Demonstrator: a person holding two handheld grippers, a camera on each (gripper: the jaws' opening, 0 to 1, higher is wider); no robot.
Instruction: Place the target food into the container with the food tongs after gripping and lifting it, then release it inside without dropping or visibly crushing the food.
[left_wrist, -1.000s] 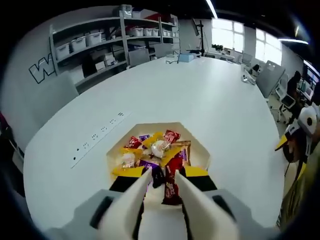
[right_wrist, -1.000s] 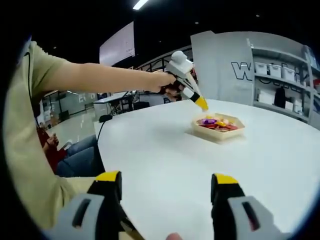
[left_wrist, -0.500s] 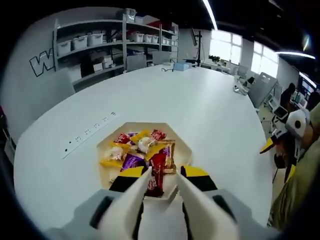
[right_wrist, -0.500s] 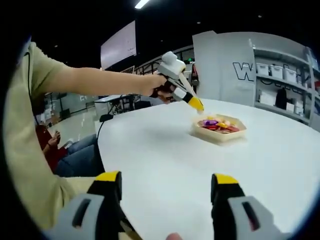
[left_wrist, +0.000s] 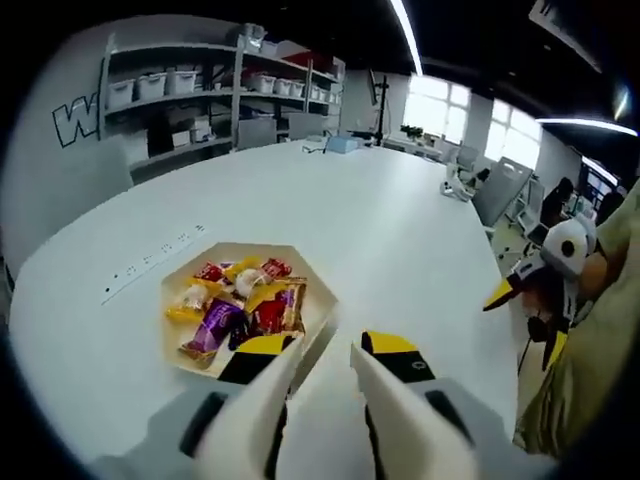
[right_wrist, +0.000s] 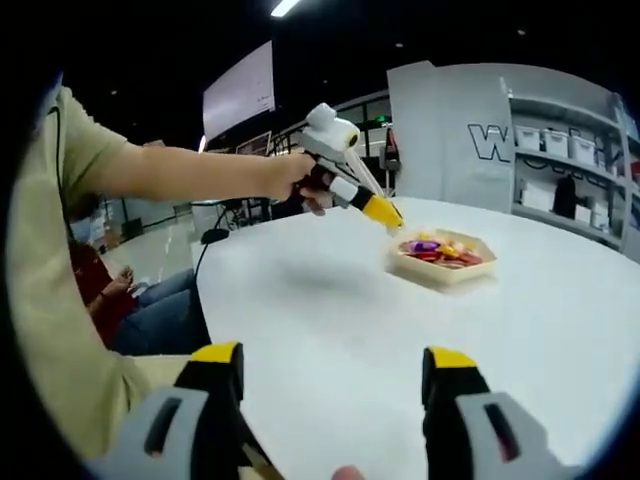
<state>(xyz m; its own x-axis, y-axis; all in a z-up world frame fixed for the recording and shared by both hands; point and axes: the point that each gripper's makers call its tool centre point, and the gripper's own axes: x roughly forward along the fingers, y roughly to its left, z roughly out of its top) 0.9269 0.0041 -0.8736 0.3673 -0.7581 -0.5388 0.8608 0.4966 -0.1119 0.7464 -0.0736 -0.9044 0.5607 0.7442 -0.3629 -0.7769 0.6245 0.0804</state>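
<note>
Left gripper view: the left tool (left_wrist: 322, 352), its yellow-tipped jaws slightly spread and pinching nothing, hangs above the white worktop (left_wrist: 400, 215) just beside the near edge of a hexagonal tray (left_wrist: 312, 322). The tray holds wrapped snacks (left_wrist: 240, 298) in red, purple and yellow packets, all lying inside its rim. Right gripper view: the right tool (right_wrist: 332, 368), jaws wide apart and empty, is low over the worktop's near side, well apart from the tray. The left tool appears there in a person's hand (right_wrist: 300, 180), its tip angled down, near the tray. Shelving (left_wrist: 190, 95) with bins lines the far wall.
</note>
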